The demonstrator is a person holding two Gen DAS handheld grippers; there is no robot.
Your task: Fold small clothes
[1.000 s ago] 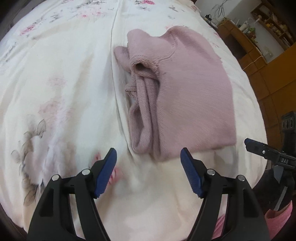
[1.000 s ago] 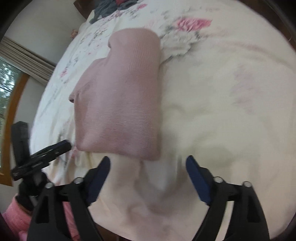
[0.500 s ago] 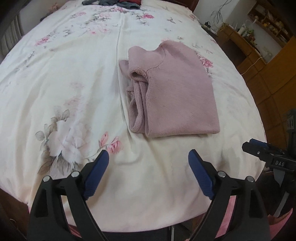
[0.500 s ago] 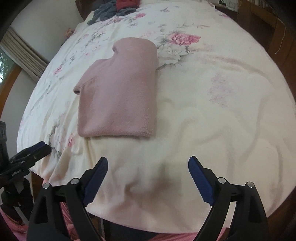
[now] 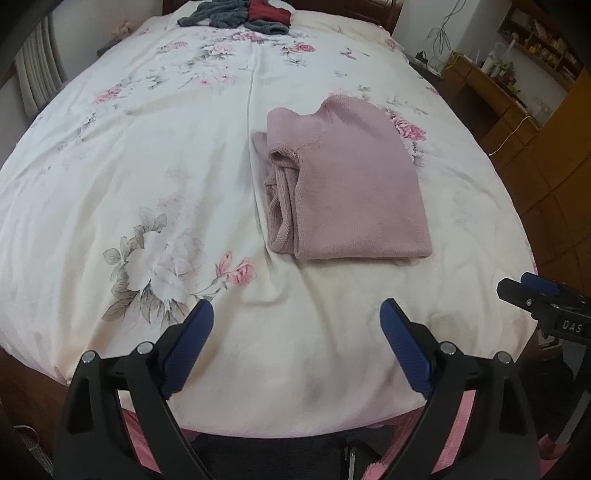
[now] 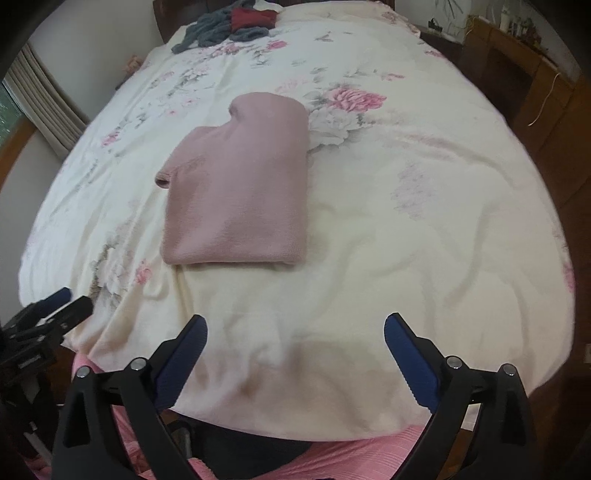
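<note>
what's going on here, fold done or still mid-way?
A person holds two grippers over a bed. The pink knit top lies folded into a compact rectangle on the floral cover, and nothing touches it. The left gripper and right gripper are both open and empty, near the bed's front edge. More clothes sit piled at the far end.

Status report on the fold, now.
Left gripper and right gripper open, empty. Pink sweater folded flat on bedspread. Nothing in the way.
</note>
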